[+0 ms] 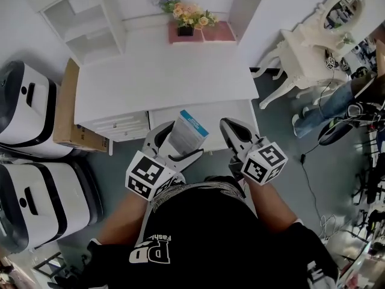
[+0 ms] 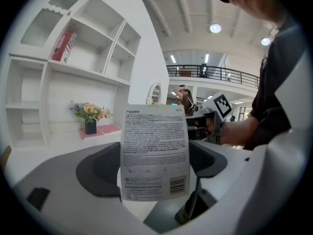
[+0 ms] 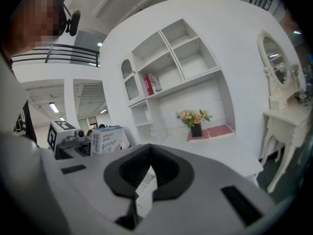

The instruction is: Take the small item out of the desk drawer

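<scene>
My left gripper [image 1: 177, 144] is shut on a small white packet [image 1: 189, 131] with a blue top, holding it upright above the desk's front edge. Seen from the left gripper view, the packet [image 2: 154, 141] shows its printed back and a barcode, pinched between the jaws [image 2: 155, 158]. My right gripper [image 1: 228, 128] hovers just right of it, shut with nothing held. The right gripper view shows those jaws [image 3: 149, 153] closed, with the packet [image 3: 106, 140] off to the left. A white drawer front [image 1: 210, 110] lies under both grippers; I cannot tell whether it is open.
The white desk [image 1: 162, 77] carries a flower pot [image 1: 186, 18] and a pink mat [image 1: 218, 32] at the back. White shelves [image 1: 84, 17] rise at its left. A cardboard box [image 1: 67, 110] and two white cases [image 1: 24, 110] stand left; a vanity table [image 1: 307, 47] right.
</scene>
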### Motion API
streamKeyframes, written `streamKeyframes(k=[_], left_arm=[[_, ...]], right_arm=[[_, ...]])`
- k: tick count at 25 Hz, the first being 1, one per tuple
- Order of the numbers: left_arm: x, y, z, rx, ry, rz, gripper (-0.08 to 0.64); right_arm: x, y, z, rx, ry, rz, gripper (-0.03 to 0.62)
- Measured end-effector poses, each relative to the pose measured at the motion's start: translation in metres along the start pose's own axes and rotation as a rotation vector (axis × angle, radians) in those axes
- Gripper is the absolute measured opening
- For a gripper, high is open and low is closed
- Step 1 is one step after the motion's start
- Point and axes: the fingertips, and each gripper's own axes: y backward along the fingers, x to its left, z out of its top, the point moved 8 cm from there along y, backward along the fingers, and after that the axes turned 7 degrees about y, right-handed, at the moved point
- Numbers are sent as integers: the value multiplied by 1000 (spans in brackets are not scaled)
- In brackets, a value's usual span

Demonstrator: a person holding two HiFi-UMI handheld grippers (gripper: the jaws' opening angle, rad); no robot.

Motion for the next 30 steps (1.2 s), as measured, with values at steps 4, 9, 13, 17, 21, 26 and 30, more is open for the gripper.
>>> streamKeyframes(k=[4,9,13,17,21,26,30], left_arm=[[-15,5,-4,-38,12,40,440],[-39,3,-11,-47,25,112,440],[-70,1,-16,-55,31,146,442],[-107,-7,-26,-65,49,170,440],[-149,-11,-34,-73,59,185,440],[-192,-10,-43,-79,71,208,440],[-217,-11,-52,-82,79,222,440]], right_arm=[[4,13,2,5,29,42,9],[1,43,-2,30,47,88,9],[-1,79,-12,21,72,86,9],[-3,114,-23,14,96,94,9],[-6,145,-37,9,53,121,9],[-2,182,-39,-36,51,152,8],[0,202,-46,-51,56,152,9]])
